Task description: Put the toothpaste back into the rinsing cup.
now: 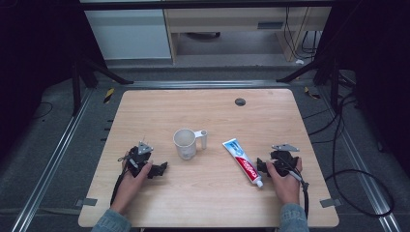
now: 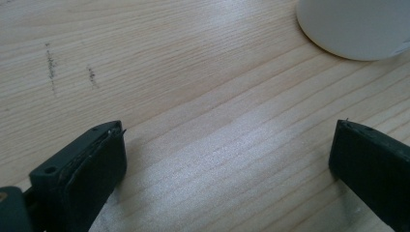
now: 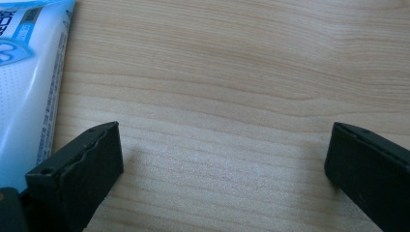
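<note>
A: Near edge of the worktop point(image 1: 208, 208) first. Two hands come in over it, one gripper each. The left gripper point(image 1: 157, 170) rests on the wood toward the near-left corner, pointing inward along the near edge. The left gripper view has its jaws spread wide, bare wood between them, nothing pinched.

B: And the other one?

A: The right gripper point(image 1: 261, 166) sits toward the near-right corner, also low on the wood. Jaws spread wide here too (the right gripper view shows plain grain in the gap). Nothing held.

B: What lies closest to it?

A: A toothpaste tube point(image 1: 243, 162), flat on the worktop, just beside the right gripper on its inner side. Its white cap end points at the near edge, its flat blue end slants away toward the middle. In the right gripper view the tube point(image 3: 24, 92) runs along the left margin, just outside the left jaw; I cannot tell whether it touches the jaw.

B: Farther out?

A: A white cup point(image 1: 185, 143) stands upright near the middle of the worktop, between the two grippers and a little beyond them, handle turned toward the right edge. The left gripper view catches its rounded base point(image 2: 358, 29) ahead of the jaws, apart from them.

B: Beyond that?

A: A small dark round hole point(image 1: 240, 101) near the far edge.
</note>
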